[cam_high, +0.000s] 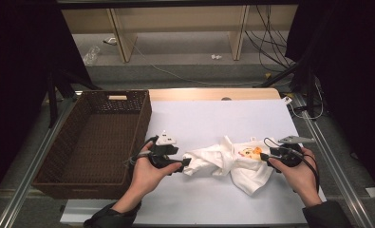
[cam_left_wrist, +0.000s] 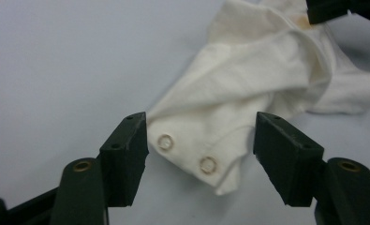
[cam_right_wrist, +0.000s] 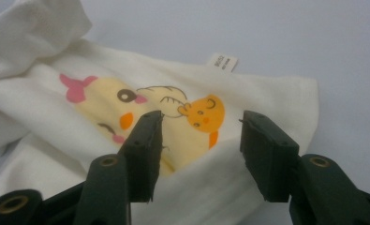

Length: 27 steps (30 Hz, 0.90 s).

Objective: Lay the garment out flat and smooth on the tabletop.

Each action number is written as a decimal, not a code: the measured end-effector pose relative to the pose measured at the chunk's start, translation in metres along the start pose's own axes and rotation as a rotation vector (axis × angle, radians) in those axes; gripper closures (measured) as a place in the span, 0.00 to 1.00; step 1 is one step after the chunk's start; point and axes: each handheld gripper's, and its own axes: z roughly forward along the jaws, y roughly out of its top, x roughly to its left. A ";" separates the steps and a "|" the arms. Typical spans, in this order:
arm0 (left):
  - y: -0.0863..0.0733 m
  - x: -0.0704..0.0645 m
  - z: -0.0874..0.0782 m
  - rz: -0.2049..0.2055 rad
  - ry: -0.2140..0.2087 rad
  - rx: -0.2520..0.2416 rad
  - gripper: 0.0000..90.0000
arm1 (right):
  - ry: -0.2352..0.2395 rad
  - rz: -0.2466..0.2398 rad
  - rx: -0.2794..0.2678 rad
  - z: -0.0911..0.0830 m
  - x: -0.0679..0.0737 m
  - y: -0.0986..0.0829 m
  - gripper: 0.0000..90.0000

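Note:
A crumpled white baby garment (cam_high: 232, 164) with a yellow and orange cartoon print lies on the white table cover. My left gripper (cam_high: 185, 163) is at the garment's left end, open, its jaws on either side of a corner of the cloth (cam_left_wrist: 196, 140) that carries two snap buttons (cam_left_wrist: 208, 164). My right gripper (cam_high: 265, 156) is at the garment's right side, open, its jaws just above the printed cartoon (cam_right_wrist: 192, 117). A small white label (cam_right_wrist: 221, 62) pokes out at the garment's far edge. The right gripper's jaw tips appear at the top right of the left gripper view.
A large brown wicker basket (cam_high: 76, 142) stands to the left of the white cover (cam_high: 213, 118). Metal rails run along both sides of the table. Shelving and cables lie on the floor beyond the table's far edge.

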 end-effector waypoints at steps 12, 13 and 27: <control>-0.012 -0.010 0.037 0.050 -0.053 0.118 0.44 | 0.012 -0.094 0.122 0.041 -0.005 0.011 0.44; -0.012 -0.010 0.039 0.054 -0.051 0.118 0.45 | 0.011 -0.097 0.124 0.040 -0.005 0.011 0.45; -0.002 -0.009 0.057 0.092 -0.002 0.139 0.91 | 0.044 -0.090 0.166 0.033 0.002 0.009 0.94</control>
